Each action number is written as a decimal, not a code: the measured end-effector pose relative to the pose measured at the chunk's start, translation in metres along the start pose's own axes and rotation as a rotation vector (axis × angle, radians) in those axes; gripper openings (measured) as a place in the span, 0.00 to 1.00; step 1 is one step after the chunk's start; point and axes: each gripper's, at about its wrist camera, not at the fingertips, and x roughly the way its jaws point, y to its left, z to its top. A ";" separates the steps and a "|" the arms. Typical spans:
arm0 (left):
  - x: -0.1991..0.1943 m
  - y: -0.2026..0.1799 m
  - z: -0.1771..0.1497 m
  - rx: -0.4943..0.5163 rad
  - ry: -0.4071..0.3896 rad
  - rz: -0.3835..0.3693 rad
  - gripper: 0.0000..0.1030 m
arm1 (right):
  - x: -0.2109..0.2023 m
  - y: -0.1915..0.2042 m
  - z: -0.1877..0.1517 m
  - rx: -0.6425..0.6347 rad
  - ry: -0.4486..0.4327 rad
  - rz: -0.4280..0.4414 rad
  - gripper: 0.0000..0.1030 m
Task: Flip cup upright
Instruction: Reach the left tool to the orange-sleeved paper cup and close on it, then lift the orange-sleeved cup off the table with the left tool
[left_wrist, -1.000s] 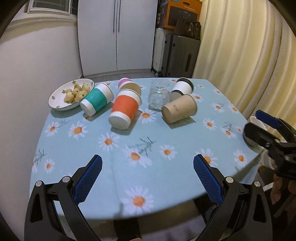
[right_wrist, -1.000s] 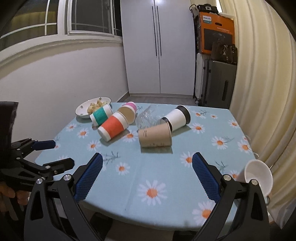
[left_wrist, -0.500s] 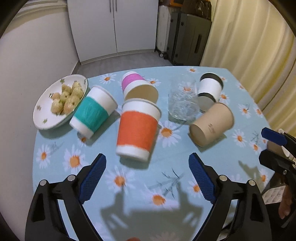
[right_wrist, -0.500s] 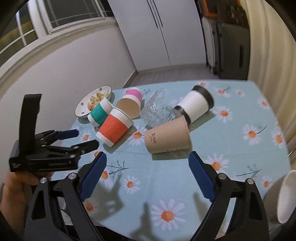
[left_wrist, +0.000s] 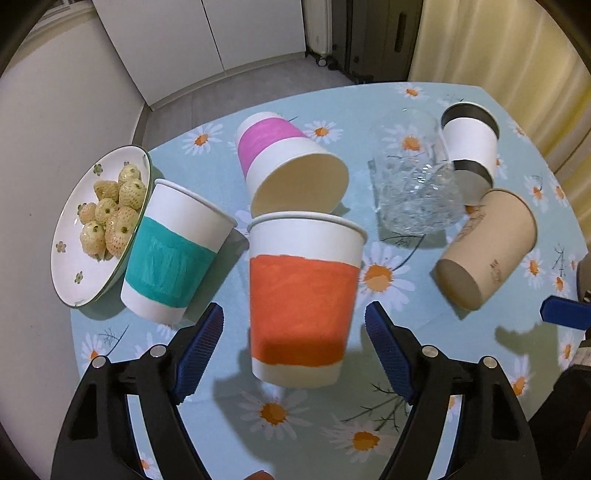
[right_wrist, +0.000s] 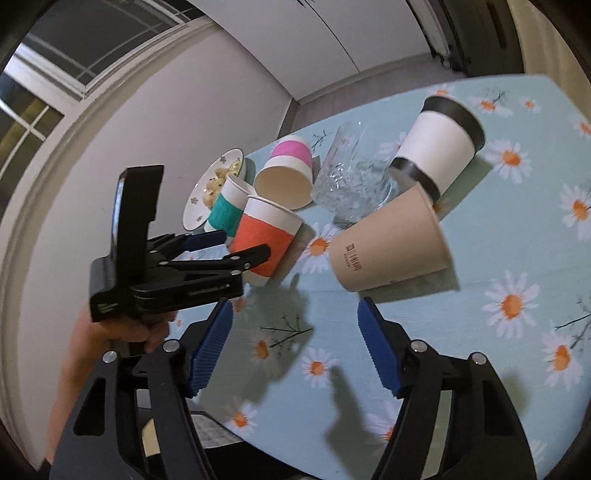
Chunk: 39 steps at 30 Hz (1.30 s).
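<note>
Several cups lie on their sides on the daisy tablecloth. The orange-banded cup (left_wrist: 301, 299) lies with its base toward me, and my left gripper (left_wrist: 293, 354) is open with its blue pads on either side of that base, not touching. It also shows in the right wrist view (right_wrist: 267, 245), with the left gripper (right_wrist: 236, 247) at its base. Beside it lie a teal-banded cup (left_wrist: 173, 254), a pink-banded cup (left_wrist: 288, 162), a clear glass (left_wrist: 413, 184), a black-and-white cup (left_wrist: 469, 144) and a brown cup (left_wrist: 487, 254). My right gripper (right_wrist: 295, 343) is open, just in front of the brown cup (right_wrist: 391, 247).
A white bowl of pale strawberries (left_wrist: 74, 258) touches the teal cup at the table's left edge. The table's near edge (right_wrist: 258, 439) is close under the right gripper. A wall stands on the left, white cupboards and suitcases behind, and a curtain on the right.
Both grippers have moved forward and down toward the cups. The left now straddles the orange cup's base; the right has closed in on the brown cup. Both stay open.
</note>
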 end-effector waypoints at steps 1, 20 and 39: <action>0.002 0.002 0.002 -0.003 0.006 -0.004 0.74 | 0.001 0.000 0.000 0.002 0.001 0.002 0.68; 0.010 0.000 0.011 0.012 0.069 -0.022 0.60 | -0.001 -0.010 -0.001 0.030 0.010 0.027 0.68; -0.055 -0.039 -0.057 -0.256 0.057 -0.264 0.60 | -0.073 -0.018 -0.017 0.062 -0.031 0.134 0.68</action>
